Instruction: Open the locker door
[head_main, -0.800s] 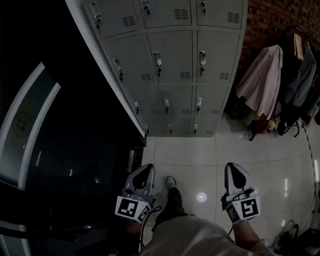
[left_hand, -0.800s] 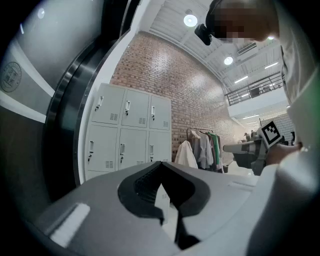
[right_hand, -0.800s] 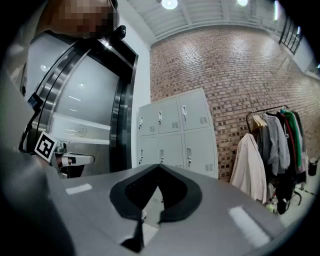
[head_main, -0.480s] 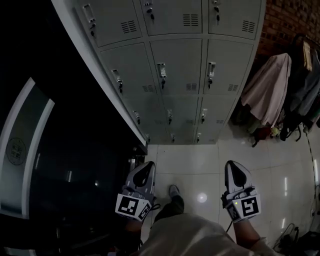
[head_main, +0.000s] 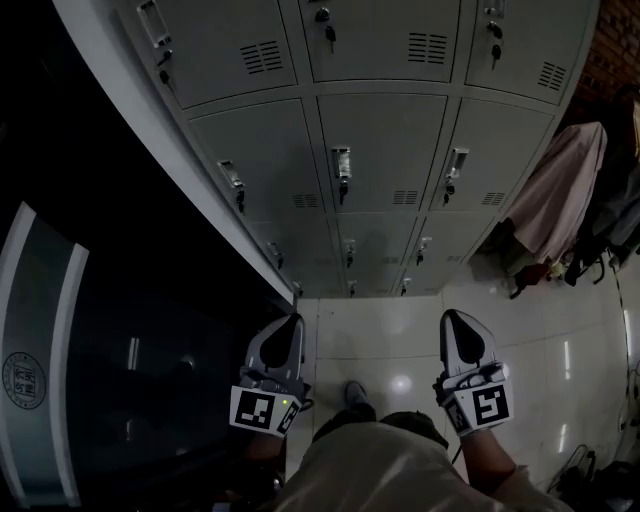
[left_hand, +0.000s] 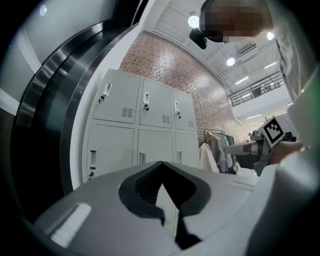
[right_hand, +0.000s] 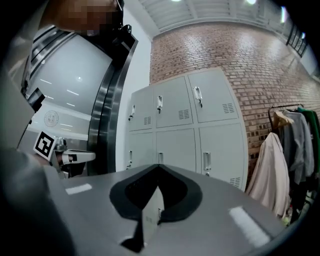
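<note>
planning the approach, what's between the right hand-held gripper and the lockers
Only bare tiled floor, seen in the head view, separates the right hand-held gripper from the lockers.

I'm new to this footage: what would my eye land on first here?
The grey locker bank fills the top of the head view, doors shut. Below it, the left gripper and right gripper hover over pale floor tiles, jaws together and empty. A pale coat hangs at right.
</note>
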